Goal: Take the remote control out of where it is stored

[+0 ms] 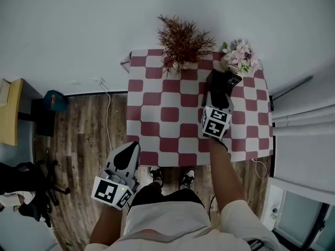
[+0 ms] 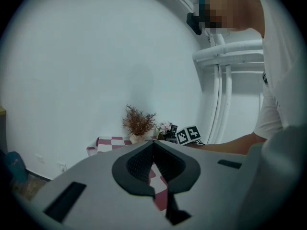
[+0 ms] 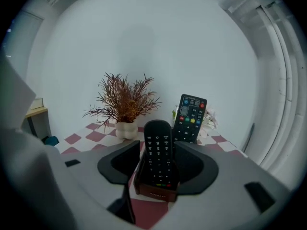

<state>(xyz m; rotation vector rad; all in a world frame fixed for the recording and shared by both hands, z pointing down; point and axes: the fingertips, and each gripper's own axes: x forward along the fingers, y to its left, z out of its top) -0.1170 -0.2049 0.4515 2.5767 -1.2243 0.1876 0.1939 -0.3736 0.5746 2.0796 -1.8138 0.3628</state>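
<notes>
A black remote [image 3: 159, 152] stands upright in a small brown holder [image 3: 156, 192] on the checked table [image 1: 172, 114]. My right gripper [image 3: 157, 143] is open with this remote between its jaws, a thin gap on each side. Just behind it a second remote [image 3: 191, 118] with coloured buttons stands upright, also visible in the head view as the second remote [image 1: 233, 79]. From above, the right gripper [image 1: 221, 83] reaches to the table's far right. My left gripper [image 1: 127, 153] hangs off the table's near left corner over the floor, left gripper [image 2: 153, 145] shut and empty.
A dried reddish plant [image 1: 182, 41] in a white vase [image 3: 127, 130] stands at the table's back middle. Pink flowers [image 1: 241, 56] sit at the back right corner, behind the remotes. A white cable [image 1: 108, 114] runs along the wooden floor to the left. White wall behind.
</notes>
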